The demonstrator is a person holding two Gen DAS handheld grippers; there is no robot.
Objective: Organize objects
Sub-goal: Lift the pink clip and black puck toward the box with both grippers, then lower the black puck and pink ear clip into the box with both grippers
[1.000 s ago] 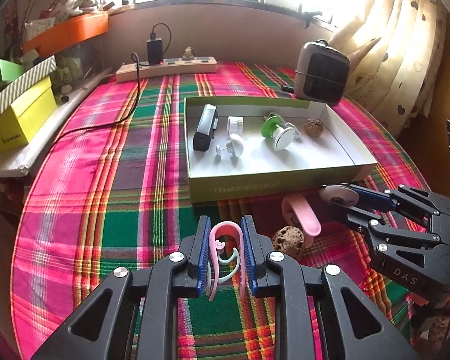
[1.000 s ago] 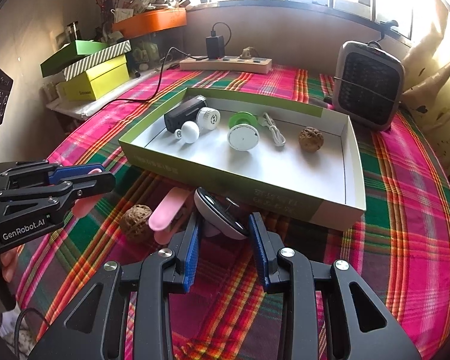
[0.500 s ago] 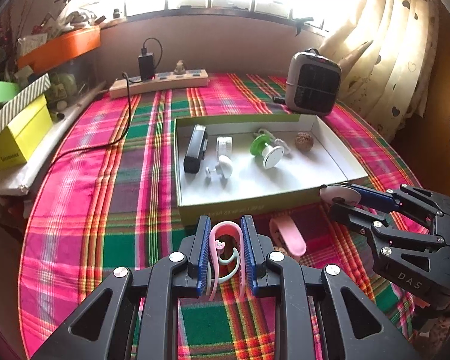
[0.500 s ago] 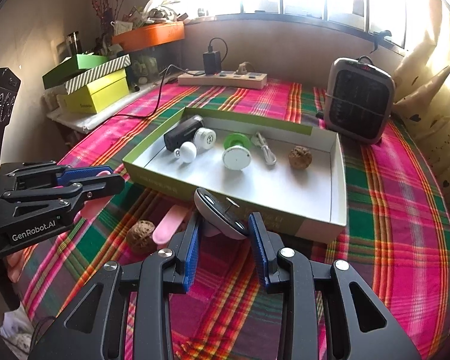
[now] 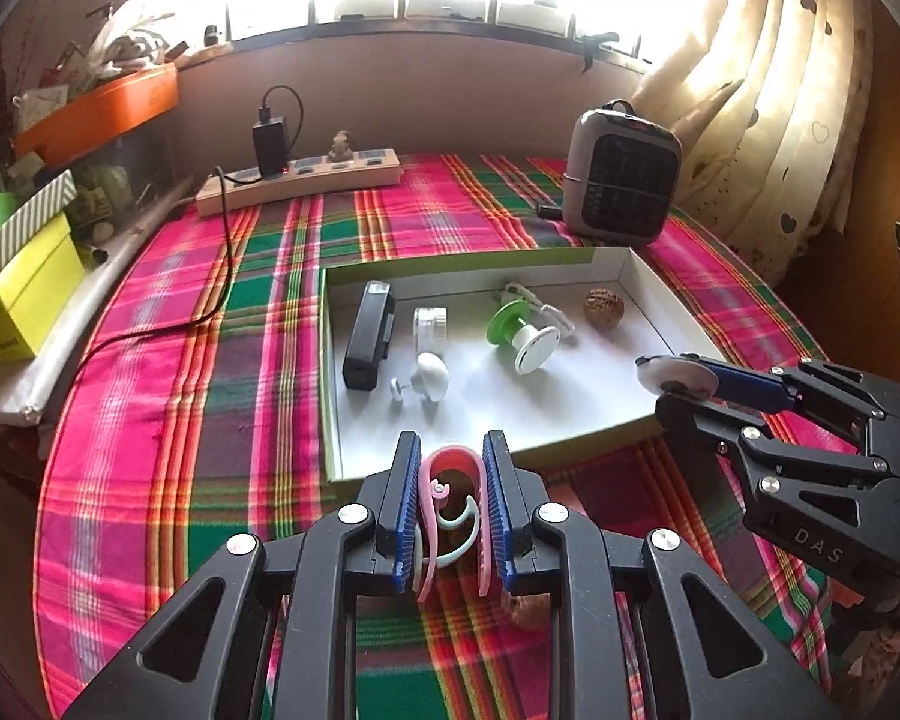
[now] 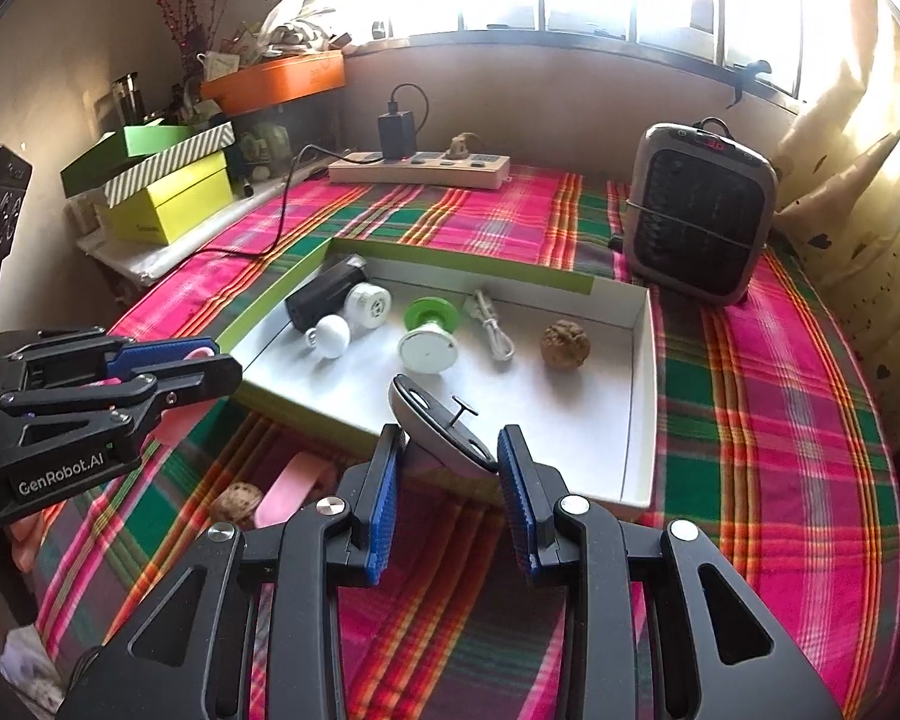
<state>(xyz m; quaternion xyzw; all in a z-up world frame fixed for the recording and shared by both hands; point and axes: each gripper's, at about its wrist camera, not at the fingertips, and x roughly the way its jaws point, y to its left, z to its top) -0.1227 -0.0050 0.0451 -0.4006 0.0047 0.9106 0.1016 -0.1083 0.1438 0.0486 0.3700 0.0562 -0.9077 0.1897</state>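
My left gripper (image 5: 450,504) is shut on a pink clip (image 5: 450,468) with a pale green hook, held above the plaid cloth near the front wall of the white tray (image 5: 570,408). My right gripper (image 6: 450,480) is shut on a grey-white round disc (image 6: 444,432), held over the tray's (image 6: 639,396) front edge. The tray holds a black device (image 5: 369,336), white knobs (image 5: 429,375), a green-white spool (image 5: 519,336), a cable and a walnut (image 5: 603,307). A second walnut (image 6: 237,501) and a pink flat piece (image 6: 291,489) lie on the cloth in front.
A grey heater (image 6: 696,210) stands behind the tray at the right. A power strip (image 5: 300,180) with a black charger lies at the back. Green and yellow boxes (image 6: 168,192) are stacked at the left. A curtain hangs at the right.
Both grippers have risen and moved forward toward the tray with their loads. The walnut and pink piece on the cloth now lie below and behind the fingers.
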